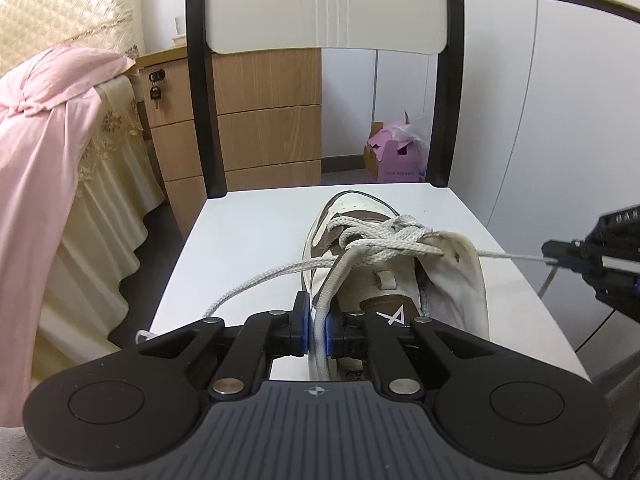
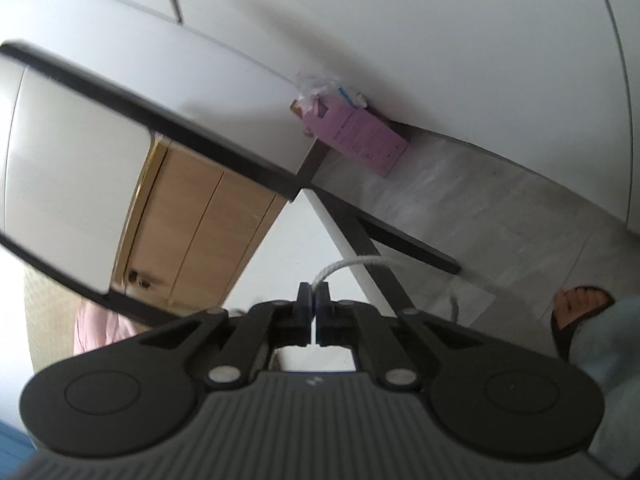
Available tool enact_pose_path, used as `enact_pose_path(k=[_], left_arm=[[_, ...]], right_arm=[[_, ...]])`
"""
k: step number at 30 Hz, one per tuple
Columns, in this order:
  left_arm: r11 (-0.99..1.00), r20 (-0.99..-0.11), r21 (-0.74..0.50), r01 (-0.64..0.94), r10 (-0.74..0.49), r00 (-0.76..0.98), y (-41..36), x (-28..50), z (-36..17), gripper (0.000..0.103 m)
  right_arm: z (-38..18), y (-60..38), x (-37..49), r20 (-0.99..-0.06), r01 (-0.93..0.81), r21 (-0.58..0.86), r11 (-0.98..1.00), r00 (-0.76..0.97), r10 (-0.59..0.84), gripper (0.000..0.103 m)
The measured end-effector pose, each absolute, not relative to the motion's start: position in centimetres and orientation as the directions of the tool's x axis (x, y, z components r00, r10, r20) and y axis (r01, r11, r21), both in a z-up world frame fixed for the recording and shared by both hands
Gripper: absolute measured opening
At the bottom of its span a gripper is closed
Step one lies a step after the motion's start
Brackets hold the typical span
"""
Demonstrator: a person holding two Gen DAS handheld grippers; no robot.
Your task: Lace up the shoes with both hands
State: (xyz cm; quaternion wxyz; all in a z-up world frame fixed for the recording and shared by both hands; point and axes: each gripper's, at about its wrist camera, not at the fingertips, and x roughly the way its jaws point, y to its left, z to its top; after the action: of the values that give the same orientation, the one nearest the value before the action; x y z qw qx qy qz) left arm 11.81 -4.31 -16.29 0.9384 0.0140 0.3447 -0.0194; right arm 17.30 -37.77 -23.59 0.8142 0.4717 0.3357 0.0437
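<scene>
Pinching a grey-white lace (image 1: 320,320) between its blue pads, your left gripper (image 1: 318,330) holds the strand just ahead of its fingertips, jaws drawn narrow around it. Beyond the tips, slightly right, sits the cream-and-brown shoe (image 1: 384,264) on the white chair seat (image 1: 248,232), toe pointing away, laces crossed loosely over its tongue. A second strand runs from the shoe's near eyelet out to your right gripper (image 1: 556,258), off to the right and well apart from the left one. Seen from its own camera, the right gripper (image 2: 314,300) is clamped tight on that lace end (image 2: 332,270), which curls forward from its tips.
</scene>
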Motion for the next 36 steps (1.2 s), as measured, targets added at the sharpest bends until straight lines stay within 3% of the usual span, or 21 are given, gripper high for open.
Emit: enact_pose_path(k=[3,5,7,9,11,13,16,19,23,27,33,36], left_arm=[[0.999,-0.651,-0.029,0.042,-0.051,0.757,-3.6,11.9,-16.2,0.013],[0.997,-0.652,-0.059,0.050,-0.076,0.754,-3.2,11.7,-16.0,0.017],[0.989,-0.644,-0.107,0.098,-0.144,0.751,-2.6,11.3,-15.6,0.025],[0.981,-0.618,-0.138,0.135,-0.192,0.763,-1.9,10.6,-15.1,0.044],[0.971,-0.590,-0.164,0.176,-0.239,0.771,-1.1,9.6,-14.5,0.052],[0.956,-0.567,-0.214,0.201,-0.289,0.771,0.0,8.8,-14.1,0.053],[0.890,-0.533,-0.406,0.210,-0.417,0.737,2.7,8.7,-14.1,0.056],[0.752,-0.477,-0.649,0.113,-0.518,0.710,6.3,9.8,-15.3,0.056],[0.523,-0.434,-0.846,-0.102,-0.567,0.700,10.4,11.2,-18.7,0.056],[0.402,-0.473,-0.870,-0.285,-0.521,0.710,12.5,12.2,-21.5,0.054],[0.326,-0.526,-0.849,-0.415,-0.452,0.721,13.6,13.5,-23.7,0.053],[0.332,-0.558,-0.829,-0.450,-0.426,0.712,13.8,14.2,-23.9,0.045]], right_arm=[[-22.5,-37.9,16.6,-0.514,0.201,0.764,0.614,0.765,0.389,0.011],[-21.5,-37.6,16.2,-0.520,0.171,0.730,0.661,0.766,0.377,0.041],[-20.6,-37.2,15.8,-0.507,0.130,0.713,0.689,0.774,0.379,0.054],[-19.8,-36.6,15.5,-0.474,0.070,0.717,0.694,0.778,0.412,0.054],[-18.9,-35.9,14.8,-0.460,0.035,0.700,0.713,0.787,0.413,0.060],[-18.5,-35.4,14.3,-0.447,0.021,0.701,0.713,0.792,0.416,0.066],[-18.2,-34.6,14.2,-0.429,0.004,0.713,0.701,0.794,0.431,0.069],[-18.0,-33.8,14.7,-0.433,-0.007,0.707,0.708,0.787,0.440,0.071],[-18.1,-32.8,15.3,-0.447,-0.011,0.705,0.709,0.770,0.456,0.073],[-18.2,-32.2,15.6,-0.458,-0.014,0.697,0.717,0.761,0.459,0.073],[-18.4,-31.3,16.1,-0.466,-0.026,0.689,0.724,0.750,0.470,0.073],[-18.6,-31.1,16.3,-0.469,-0.023,0.690,0.724,0.747,0.471,0.073]])
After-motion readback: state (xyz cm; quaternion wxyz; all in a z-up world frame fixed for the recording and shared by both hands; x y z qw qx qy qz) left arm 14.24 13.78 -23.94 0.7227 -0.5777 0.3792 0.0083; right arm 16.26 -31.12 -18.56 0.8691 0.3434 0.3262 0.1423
